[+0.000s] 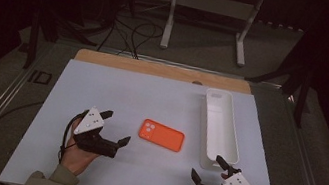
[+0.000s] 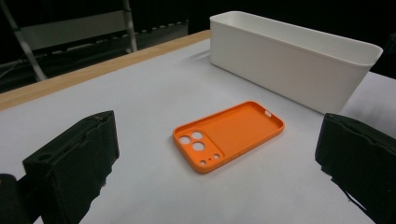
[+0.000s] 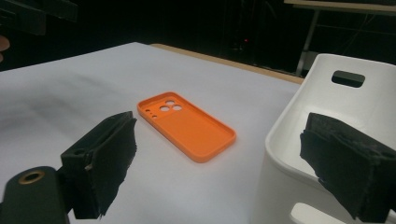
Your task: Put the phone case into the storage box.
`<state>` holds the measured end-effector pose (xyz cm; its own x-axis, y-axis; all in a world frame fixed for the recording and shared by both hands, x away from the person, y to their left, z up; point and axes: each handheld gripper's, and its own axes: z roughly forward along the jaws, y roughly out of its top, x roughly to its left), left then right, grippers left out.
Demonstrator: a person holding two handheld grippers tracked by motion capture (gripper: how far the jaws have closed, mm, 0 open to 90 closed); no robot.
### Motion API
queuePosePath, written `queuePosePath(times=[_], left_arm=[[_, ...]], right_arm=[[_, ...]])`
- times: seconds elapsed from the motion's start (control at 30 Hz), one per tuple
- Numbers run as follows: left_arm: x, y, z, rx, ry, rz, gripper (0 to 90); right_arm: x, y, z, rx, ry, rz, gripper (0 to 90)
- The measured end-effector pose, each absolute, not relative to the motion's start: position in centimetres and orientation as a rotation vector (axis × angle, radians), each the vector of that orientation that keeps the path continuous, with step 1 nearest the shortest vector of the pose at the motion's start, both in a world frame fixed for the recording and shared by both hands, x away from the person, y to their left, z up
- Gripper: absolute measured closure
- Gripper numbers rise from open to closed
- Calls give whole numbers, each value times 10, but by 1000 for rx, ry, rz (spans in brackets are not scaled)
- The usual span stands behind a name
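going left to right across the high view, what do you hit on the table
left gripper → orange phone case → white bin. The right gripper overlaps the bin's span, so its place in the order is unclear.
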<state>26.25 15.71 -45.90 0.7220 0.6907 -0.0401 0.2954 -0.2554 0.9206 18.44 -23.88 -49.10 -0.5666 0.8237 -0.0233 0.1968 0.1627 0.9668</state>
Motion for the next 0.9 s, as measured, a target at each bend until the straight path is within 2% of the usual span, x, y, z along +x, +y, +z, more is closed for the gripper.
queuePosePath(times=[0.9], left_arm=[[289, 114, -460, 1874, 749, 417, 5]], right_arm=[[187, -245, -490, 982, 1866, 1417, 99]])
